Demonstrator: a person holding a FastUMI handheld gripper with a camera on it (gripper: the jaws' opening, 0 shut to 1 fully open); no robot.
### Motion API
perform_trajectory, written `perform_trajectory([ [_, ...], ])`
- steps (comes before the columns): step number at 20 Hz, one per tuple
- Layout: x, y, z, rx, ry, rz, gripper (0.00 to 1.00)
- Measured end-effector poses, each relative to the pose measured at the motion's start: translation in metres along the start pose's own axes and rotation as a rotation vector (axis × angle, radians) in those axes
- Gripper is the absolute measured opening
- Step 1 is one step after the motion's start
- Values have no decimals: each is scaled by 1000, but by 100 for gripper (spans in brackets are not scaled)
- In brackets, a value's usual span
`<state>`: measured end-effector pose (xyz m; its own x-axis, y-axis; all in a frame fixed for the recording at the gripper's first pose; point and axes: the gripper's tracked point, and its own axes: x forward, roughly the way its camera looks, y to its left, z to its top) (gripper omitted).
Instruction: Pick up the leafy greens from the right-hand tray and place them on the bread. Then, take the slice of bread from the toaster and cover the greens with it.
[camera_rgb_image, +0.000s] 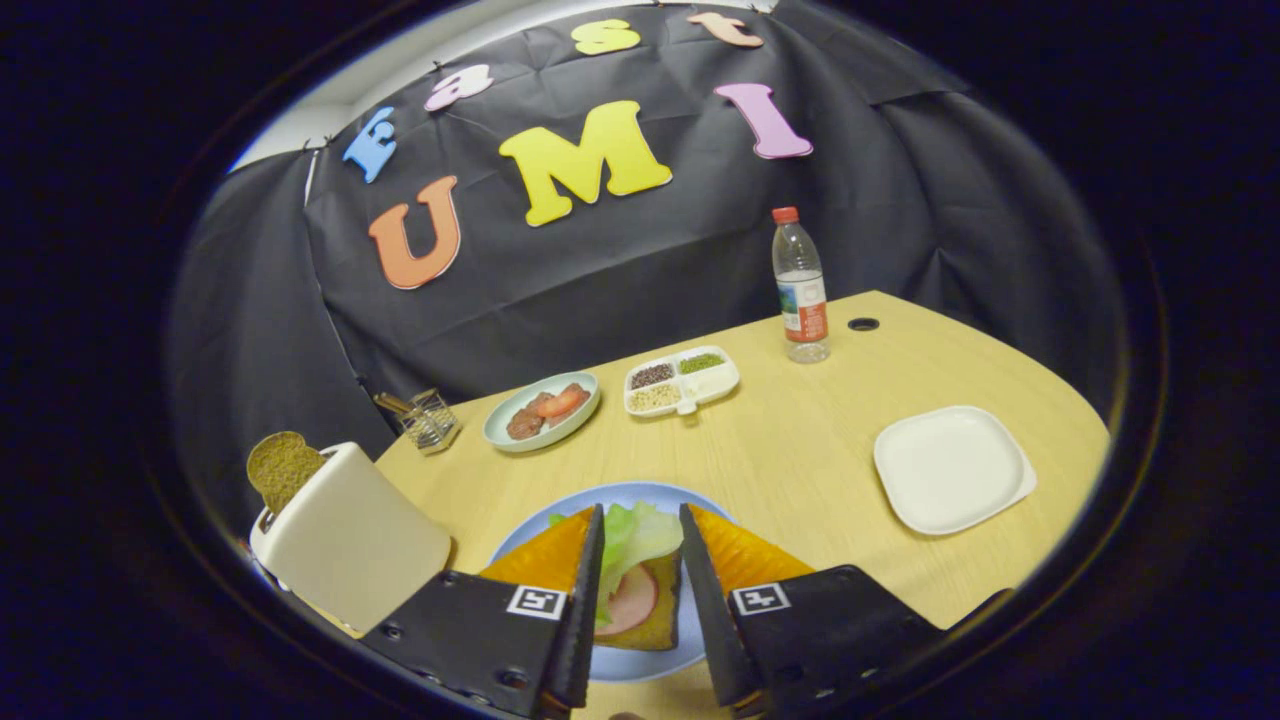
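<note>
Gripper (641, 520) spread over lettuce (634, 535) on bread (645, 625) — blue plate (640, 665), pale wooden table (800, 450), toaster (345, 535) holding 1 slice (281, 467), black-draped booth.

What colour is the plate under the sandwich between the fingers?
Light blue; the plate under the bread and leafy greens shows best in the gripper view.

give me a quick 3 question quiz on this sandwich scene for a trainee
1. True or false: the leafy greens already lie on the bread on the blue plate.
2. Where is the second bread slice? A) on the white tray B) in the toaster C) beside the water bottle
3. Fill in: the gripper has its jaws ____, with the greens between them.

Key: 1 true; 2 B; 3 open
</note>
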<state>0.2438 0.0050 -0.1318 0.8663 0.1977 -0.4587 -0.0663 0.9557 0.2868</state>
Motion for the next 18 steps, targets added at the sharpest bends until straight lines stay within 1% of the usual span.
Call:
perform_trajectory([
  [2,-3,-2,3,-8,-12,-9,58],
  [3,-4,-2,4,-11,-13,-12,62],
  [4,-7,-2,6,-17,-20,-13,63],
  [6,-15,3,13,-34,-43,-15,72],
  [8,-29,10,25,-52,-85,-16,76],
  [9,-37,16,33,-64,-114,-20,84],
  [10,-47,20,42,-81,-144,-36,87],
  [12,-67,35,61,-110,-213,-52,95],
  [15,-97,61,83,-153,-290,-83,96],
  [18,-123,105,95,-205,-349,-85,96],
])
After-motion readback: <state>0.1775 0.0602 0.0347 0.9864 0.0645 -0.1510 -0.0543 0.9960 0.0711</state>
